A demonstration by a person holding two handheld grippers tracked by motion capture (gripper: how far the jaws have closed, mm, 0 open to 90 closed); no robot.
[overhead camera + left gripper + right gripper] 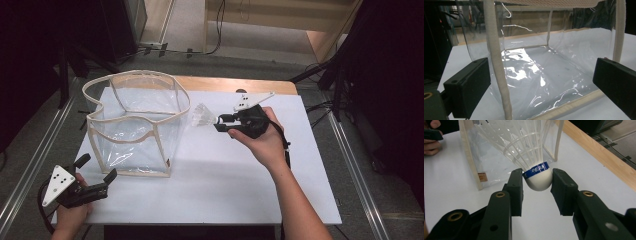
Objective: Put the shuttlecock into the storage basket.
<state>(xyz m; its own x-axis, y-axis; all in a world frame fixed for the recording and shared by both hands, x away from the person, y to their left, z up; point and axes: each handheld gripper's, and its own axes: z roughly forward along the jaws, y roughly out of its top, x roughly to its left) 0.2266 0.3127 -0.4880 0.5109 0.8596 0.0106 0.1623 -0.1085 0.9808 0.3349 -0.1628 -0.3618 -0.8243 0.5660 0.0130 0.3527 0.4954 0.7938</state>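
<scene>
Shuttlecock (537, 173) at frame centre in right gripper view, white cork nose clamped between jaws of right gripper (536, 187), feather skirt fanning toward clear bag (136, 122). In high view, shuttlecock (202, 116) held in air just right of bag's open top. Left gripper (95, 172) lower left on white surface (225, 175), jaws spread wide, empty, facing bag's near wall. Step judged: carry to bag. Next move: lift over rim, lower inside, release.

Left gripper (97, 175): jaws spread wide, held low at the table's near-left corner. Right gripper (216, 123): jaws clamped, arm extended toward the table's middle.
</scene>
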